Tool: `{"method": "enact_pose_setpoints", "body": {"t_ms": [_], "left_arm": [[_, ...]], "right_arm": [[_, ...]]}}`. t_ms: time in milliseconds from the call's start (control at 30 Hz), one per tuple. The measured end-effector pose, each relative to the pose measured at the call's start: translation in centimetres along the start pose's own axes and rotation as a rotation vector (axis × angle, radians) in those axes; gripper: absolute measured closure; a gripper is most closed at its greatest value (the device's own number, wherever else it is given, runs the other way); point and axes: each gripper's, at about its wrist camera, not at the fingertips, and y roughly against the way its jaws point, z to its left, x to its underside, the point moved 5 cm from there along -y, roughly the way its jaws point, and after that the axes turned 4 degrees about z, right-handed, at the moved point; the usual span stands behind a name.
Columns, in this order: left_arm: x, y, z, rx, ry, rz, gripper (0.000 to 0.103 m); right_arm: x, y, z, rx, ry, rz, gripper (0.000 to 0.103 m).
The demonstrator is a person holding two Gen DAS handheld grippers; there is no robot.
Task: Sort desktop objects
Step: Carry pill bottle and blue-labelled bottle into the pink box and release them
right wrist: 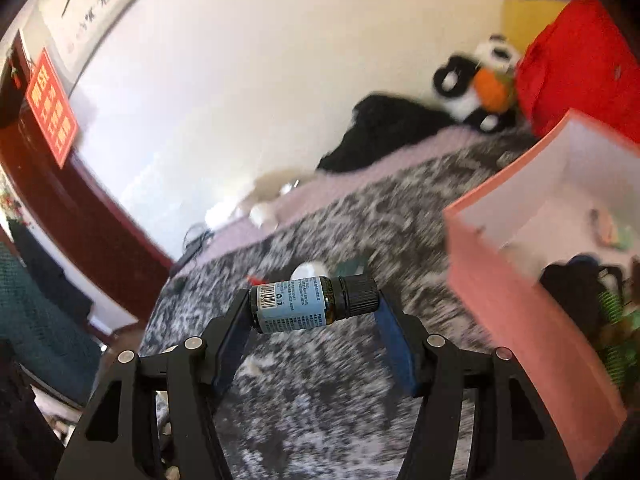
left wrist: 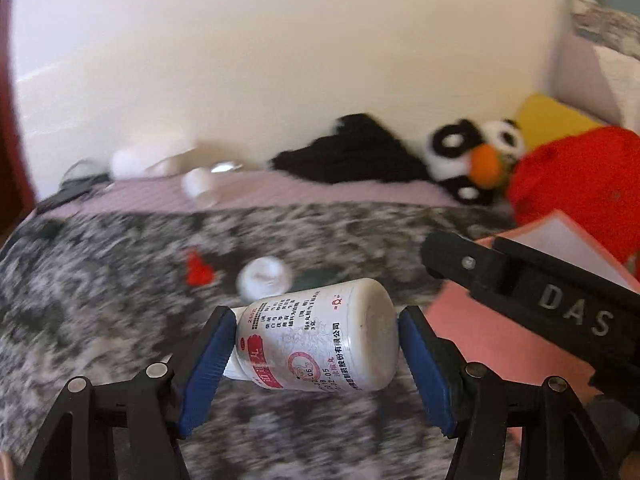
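Observation:
My left gripper (left wrist: 316, 344) is shut on a white medicine bottle (left wrist: 316, 340) with red and black print, held sideways, end to end between the blue pads, above a grey speckled blanket (left wrist: 120, 280). My right gripper (right wrist: 312, 312) is shut on a small dark glass bottle (right wrist: 312, 306) with a pale blue label and black ribbed cap, also lying crosswise between its pads. A pink box (right wrist: 520, 288) with a white inside stands to the right; several items lie in it. In the left wrist view the pink box (left wrist: 480, 320) sits behind the right gripper's black body (left wrist: 540, 300).
On the blanket lie a white round cap or jar (left wrist: 264, 276) and a small red scrap (left wrist: 198, 272). Further back are a white cup (left wrist: 200, 186), black cloth (left wrist: 352, 152), a panda plush (left wrist: 476, 160), a red cushion (left wrist: 580, 184) and a cream wall.

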Motion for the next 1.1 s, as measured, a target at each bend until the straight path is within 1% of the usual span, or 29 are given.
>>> {"method": "enact_pose_setpoints", "body": {"t_ms": [100,200,333,533,667,733,800,900,1100], "left_arm": [[-0.5,-0.4,-3.6,0.067,-0.028,0.001,0.032],[-0.9,-0.9,-6.9,0.123,-0.043,0.003,0.032],[-1.0,-2.1,-11.3,0.196,-0.079,0.025,0.032],[-0.5,-4.3,-17.6,0.297,-0.117,0.069,0.032],[0.3,-4.6,-20.4,0.302,-0.172,0.073,0.032],[0.7,-4.8,-21.3,0.320,-0.189,0.083,0.032],[1.1,-5.0,-21.9,0.320,-0.198,0.094,0.032],[1.7,-5.4,-22.6,0.318,-0.209,0.108,0.032],[1.8,-5.8,-22.6,0.313,-0.200,0.117,0.032]], "right_arm": [[-1.1,1.9,-2.3,0.064,-0.014,-0.048,0.038],[-1.8,3.5,-5.1,0.108,-0.047,-0.065,0.038],[-2.5,6.2,-9.4,0.178,-0.088,-0.092,0.038],[-2.5,9.7,-16.0,0.277,-0.160,-0.111,0.038],[-2.5,11.3,-18.9,0.332,-0.175,-0.115,0.038],[-2.4,12.1,-19.9,0.354,-0.173,-0.118,0.038],[-2.3,12.5,-20.5,0.371,-0.171,-0.119,0.038],[-2.2,12.5,-21.1,0.370,-0.178,-0.115,0.038],[-2.3,12.1,-20.9,0.360,-0.175,-0.115,0.037]]}}
